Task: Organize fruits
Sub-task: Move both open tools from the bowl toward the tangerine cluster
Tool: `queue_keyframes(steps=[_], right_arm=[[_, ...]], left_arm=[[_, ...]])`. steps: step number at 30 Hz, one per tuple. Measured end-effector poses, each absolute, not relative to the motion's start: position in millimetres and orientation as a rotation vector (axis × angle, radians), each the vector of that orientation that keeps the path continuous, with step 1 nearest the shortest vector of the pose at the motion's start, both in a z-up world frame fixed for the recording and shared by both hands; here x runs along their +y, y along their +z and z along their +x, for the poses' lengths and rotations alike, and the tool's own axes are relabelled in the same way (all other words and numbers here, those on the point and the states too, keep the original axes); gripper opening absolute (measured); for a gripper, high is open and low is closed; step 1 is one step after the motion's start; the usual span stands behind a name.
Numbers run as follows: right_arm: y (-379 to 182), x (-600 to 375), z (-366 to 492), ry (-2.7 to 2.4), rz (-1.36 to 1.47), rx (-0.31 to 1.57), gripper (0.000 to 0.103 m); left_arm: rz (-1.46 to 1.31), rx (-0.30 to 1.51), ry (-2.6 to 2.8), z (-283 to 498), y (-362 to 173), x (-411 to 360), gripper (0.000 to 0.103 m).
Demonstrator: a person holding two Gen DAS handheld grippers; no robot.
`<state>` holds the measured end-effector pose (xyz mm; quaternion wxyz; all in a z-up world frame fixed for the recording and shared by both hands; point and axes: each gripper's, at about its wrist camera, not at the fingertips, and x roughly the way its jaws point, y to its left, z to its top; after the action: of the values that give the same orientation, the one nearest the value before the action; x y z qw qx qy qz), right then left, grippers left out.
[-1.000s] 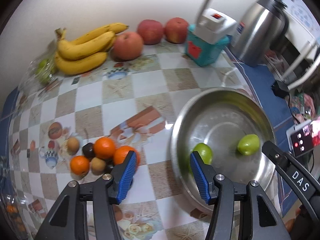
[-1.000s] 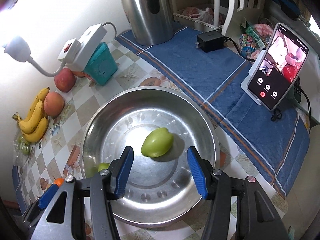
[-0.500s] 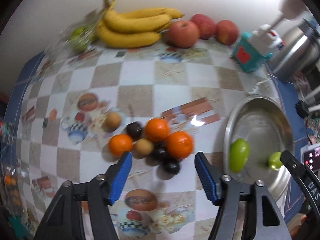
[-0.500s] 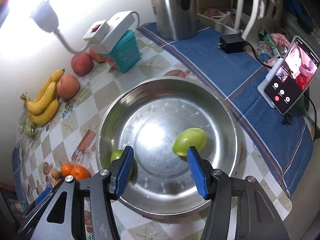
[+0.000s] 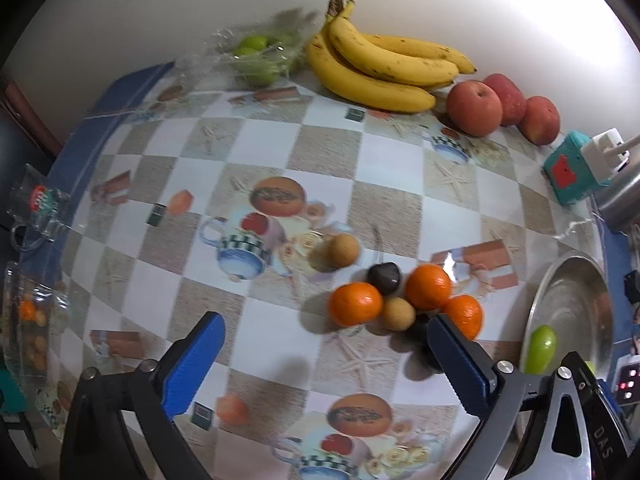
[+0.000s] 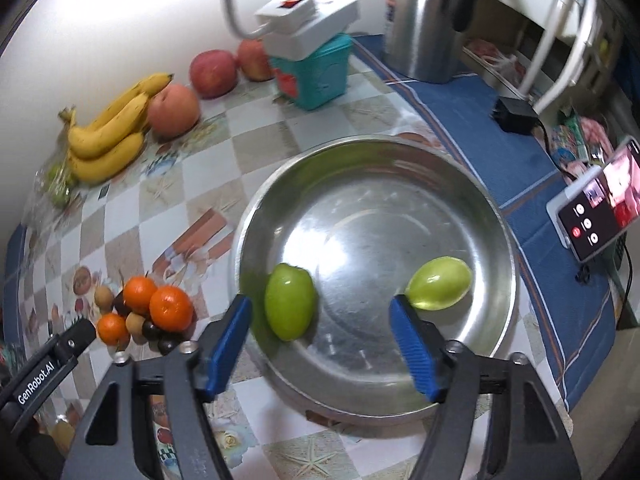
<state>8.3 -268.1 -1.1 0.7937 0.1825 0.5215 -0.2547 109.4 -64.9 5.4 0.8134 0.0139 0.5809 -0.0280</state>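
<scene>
Two green fruits, perhaps green mangoes, already lie in the steel bowl (image 6: pixel 496 216): one (image 6: pixel 290 306) near the rim on the side toward the oranges, the other (image 6: pixel 438 285) across the bowl floor from it, the two well apart.

Just outside the bowl, on its left, sits a tight cluster on the checkered tablecloth (image 5: pixel 320 144): three oranges (image 5: pixel 428 286), two small tan round fruits (image 5: pixel 397 313) and a few dark ones (image 5: pixel 384 278), most of them touching. Another tan fruit (image 5: pixel 343 250) lies a little apart from the cluster, on the side away from the bowl.

Farther from the bowl, along the wall, are the bananas (image 5: pixel 380 66), three red apples (image 5: pixel 474 108) and a clear bag of green fruit (image 5: pixel 256 54).

The left gripper (image 5: pixel 322 354) hangs over the tablecloth beside the cluster, fingers spread wide and holding nothing; its right finger overlaps the nearest orange. The right gripper (image 6: pixel 322 344) hovers over the near rim of the bowl, also wide apart and empty.

My guess is the greens are done and the cluster is next. The left gripper needs to centre on one orange, come down and close gently, without scattering its neighbours.
</scene>
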Motion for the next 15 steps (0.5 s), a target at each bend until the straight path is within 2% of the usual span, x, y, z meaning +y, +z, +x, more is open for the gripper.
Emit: queue_keyframes(steps=[1,7,15], right_arm=[[-1,-265,10,-0.535,0.384,1.120,0.086],[-4,-239,21,-0.419,0.364,1.117,0.091],[-6,-222,26,-0.357,0.366,1.073,0.091]], left_arm=[[0.034,1.235,-0.059,109,6,-64,0.103],[0.023,1.211,-0.051,106,7,-50,0.103],[-0.031,1.139,0.007,111,15,-23,0.103]])
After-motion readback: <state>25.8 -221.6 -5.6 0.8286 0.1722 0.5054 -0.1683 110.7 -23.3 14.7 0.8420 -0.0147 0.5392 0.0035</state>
